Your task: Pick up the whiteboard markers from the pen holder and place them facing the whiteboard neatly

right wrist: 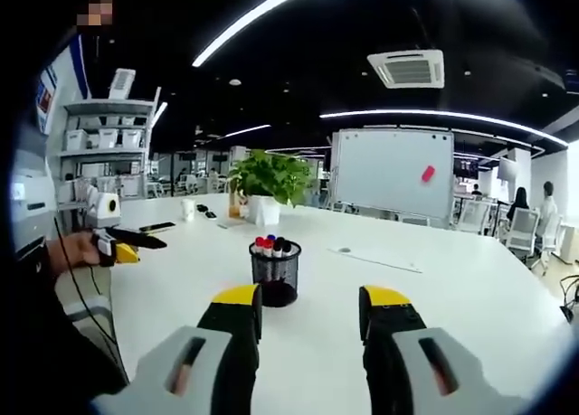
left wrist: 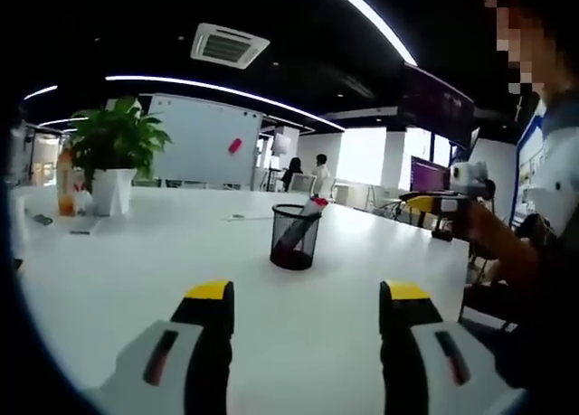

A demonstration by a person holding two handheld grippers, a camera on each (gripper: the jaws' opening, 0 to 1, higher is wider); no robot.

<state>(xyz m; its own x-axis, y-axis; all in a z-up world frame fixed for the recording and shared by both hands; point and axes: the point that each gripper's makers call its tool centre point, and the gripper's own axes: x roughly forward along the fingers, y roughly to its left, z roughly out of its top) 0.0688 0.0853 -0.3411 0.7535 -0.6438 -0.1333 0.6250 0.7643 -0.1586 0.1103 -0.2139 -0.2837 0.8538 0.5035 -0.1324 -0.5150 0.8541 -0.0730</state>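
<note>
My left gripper view looks low across the table (left wrist: 136, 270) at the holder (left wrist: 295, 237), mid-frame and near; the whiteboard (left wrist: 199, 144) sits upper left. My right gripper view faces the same holder (right wrist: 275, 273) from another side, whiteboard (right wrist: 393, 173) upper right. Both share table, holder, whiteboard and plant (left wrist: 115, 139).

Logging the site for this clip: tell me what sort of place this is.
Probably an open-plan office or meeting area: a long white table, a whiteboard on a stand, shelves with boxes, and people seated at desks behind.
</note>
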